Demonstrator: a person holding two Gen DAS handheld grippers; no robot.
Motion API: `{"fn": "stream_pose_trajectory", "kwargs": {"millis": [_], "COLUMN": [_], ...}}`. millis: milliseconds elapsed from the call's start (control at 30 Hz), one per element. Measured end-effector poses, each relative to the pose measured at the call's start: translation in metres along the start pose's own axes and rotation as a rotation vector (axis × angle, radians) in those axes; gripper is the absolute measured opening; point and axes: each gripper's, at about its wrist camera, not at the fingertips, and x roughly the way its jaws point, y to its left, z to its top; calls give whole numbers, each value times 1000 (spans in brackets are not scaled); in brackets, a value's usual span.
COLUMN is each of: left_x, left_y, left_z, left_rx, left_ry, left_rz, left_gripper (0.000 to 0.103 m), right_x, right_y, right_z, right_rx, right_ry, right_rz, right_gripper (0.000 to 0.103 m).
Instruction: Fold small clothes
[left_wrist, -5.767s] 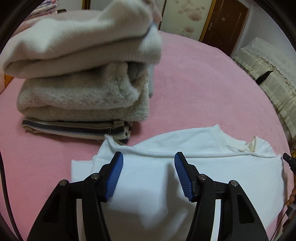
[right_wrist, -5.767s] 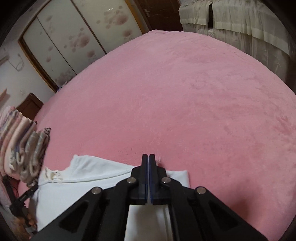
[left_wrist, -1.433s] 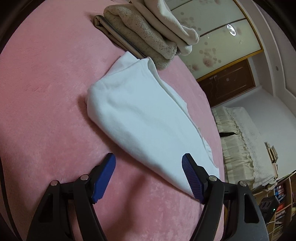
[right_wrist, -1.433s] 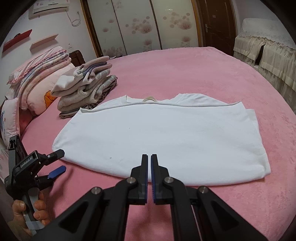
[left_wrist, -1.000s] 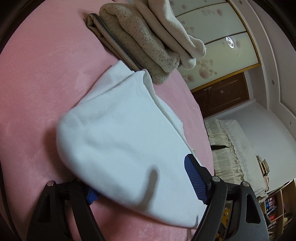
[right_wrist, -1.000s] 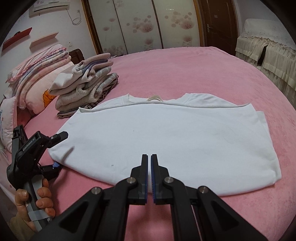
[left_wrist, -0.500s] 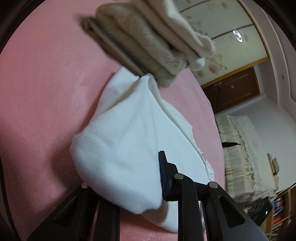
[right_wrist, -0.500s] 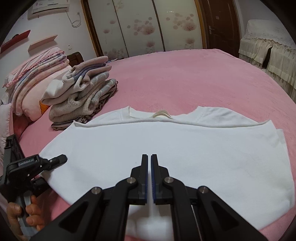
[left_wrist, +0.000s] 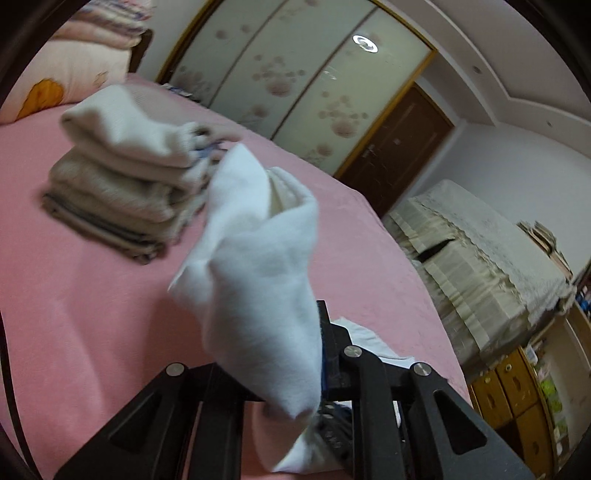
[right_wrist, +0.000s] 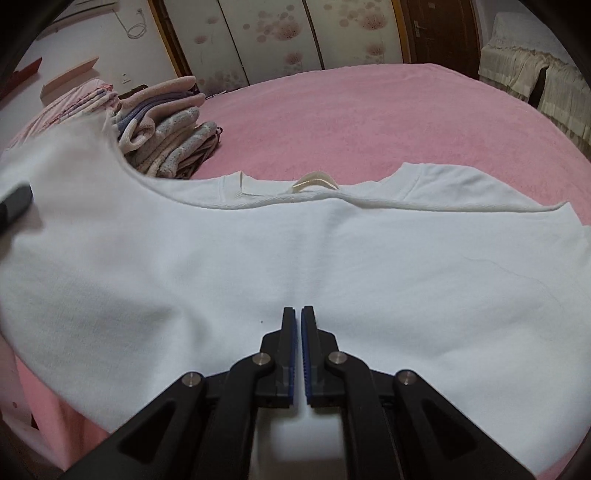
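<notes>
A white shirt (right_wrist: 332, 258) lies spread flat on the pink bed (right_wrist: 369, 122), collar at the far side. Its left end is lifted off the bed. In the left wrist view that end of the white shirt (left_wrist: 258, 280) hangs bunched from my left gripper (left_wrist: 291, 332), whose jaws are closing with the cloth pinched between them; the left finger is hidden by fabric. A dark tip of the left gripper (right_wrist: 14, 201) shows at the raised corner. My right gripper (right_wrist: 298, 314) is shut with nothing in it, over the near middle of the shirt.
A stack of folded clothes (left_wrist: 122, 184) sits on the bed just beyond the shirt's left end, also seen as the stack (right_wrist: 173, 140). Pillows (left_wrist: 74, 70) lie at the head. A cloth-covered cabinet (left_wrist: 480, 251) stands past the bed's edge.
My left gripper closed on the shirt's left end and raised it off the bed, rolling level. My right gripper moved forward and lower over the shirt, staying shut.
</notes>
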Motion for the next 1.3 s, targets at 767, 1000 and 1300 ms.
{"fn": "stream_pose_trajectory", "kwargs": {"millis": [767, 1000, 1300], "left_x": [163, 128, 49], "left_y": [-169, -174, -122], "left_z": [-150, -132, -98], "left_rx": [282, 229, 197], "left_ry": [428, 467, 360], "left_rz": [-42, -164, -96], "left_gripper": [32, 70, 74], "right_x": [-143, -155, -181], "right_y": [-166, -171, -170], "right_z": [-79, -71, -56], "right_rx": [240, 270, 252], "right_ry": [-119, -127, -157], "right_rz": [-100, -53, 14], "right_gripper": [4, 29, 51]}}
